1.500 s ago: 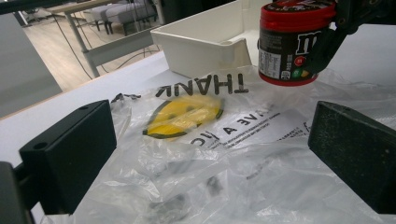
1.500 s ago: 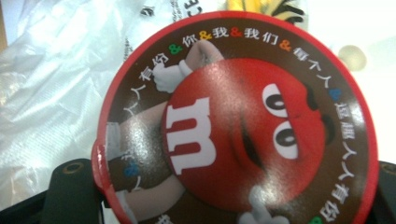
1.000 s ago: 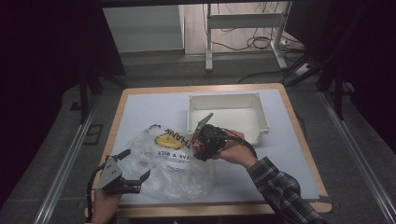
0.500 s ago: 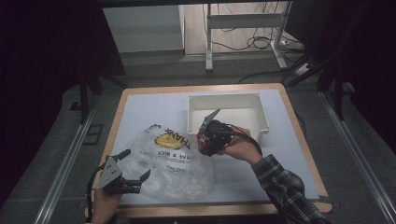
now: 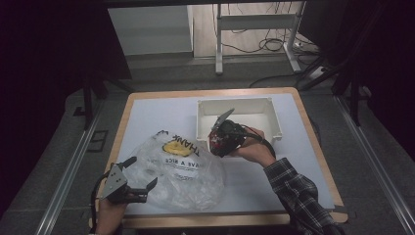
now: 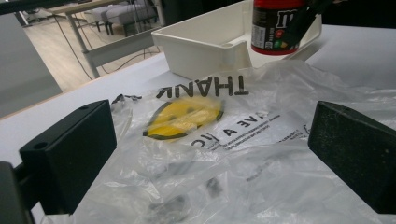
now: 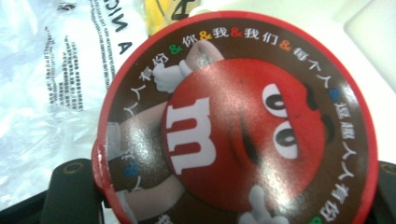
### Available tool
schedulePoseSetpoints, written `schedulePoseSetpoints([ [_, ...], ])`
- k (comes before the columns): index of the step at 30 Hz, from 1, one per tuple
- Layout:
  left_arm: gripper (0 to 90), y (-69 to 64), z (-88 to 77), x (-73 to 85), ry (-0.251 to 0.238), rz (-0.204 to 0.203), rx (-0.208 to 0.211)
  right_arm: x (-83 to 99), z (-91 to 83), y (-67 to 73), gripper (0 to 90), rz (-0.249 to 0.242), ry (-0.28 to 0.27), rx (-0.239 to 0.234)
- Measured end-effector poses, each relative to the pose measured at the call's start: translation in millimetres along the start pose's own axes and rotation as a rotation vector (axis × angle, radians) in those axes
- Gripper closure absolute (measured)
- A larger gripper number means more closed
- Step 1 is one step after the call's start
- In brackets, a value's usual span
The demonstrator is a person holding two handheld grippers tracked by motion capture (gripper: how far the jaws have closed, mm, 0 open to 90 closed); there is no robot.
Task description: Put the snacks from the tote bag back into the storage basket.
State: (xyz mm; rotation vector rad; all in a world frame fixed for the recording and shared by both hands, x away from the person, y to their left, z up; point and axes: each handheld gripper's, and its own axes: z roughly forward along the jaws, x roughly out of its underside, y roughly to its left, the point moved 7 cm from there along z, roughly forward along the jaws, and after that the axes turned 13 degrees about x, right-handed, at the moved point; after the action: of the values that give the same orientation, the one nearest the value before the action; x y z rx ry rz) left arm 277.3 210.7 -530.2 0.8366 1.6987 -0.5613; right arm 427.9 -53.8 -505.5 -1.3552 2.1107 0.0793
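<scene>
On the table [image 5: 147,112] stands a white plastic bin [image 5: 240,117]; beside it lies a clear "THANK YOU" bag [image 5: 178,166]. The right gripper [image 5: 221,138] clamps a red M&M's can [image 6: 275,25] above the bin's near-left corner. The left gripper [image 5: 139,188] gapes wide at the bag's edge.

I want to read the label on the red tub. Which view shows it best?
The right gripper view: the tub's round printed face is close and sharp. The left gripper view shows its side, cropped at the top. In the high view it is small and dark.
</scene>
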Motion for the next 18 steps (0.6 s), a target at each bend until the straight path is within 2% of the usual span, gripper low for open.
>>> schedulePoseSetpoints([
  [6, 0.9, 0.7, -1.6, -1.3, -0.025, -0.02, 0.007, -3.2, 3.3, -5.8, 25.8, 0.012, -0.003, 0.001],
  [18, 0.9, 0.5, -1.4, -1.1, -0.023, -0.018, 0.007, -1.4, 16.8, -20.2, 25.8, 0.02, 0.002, -0.008],
])
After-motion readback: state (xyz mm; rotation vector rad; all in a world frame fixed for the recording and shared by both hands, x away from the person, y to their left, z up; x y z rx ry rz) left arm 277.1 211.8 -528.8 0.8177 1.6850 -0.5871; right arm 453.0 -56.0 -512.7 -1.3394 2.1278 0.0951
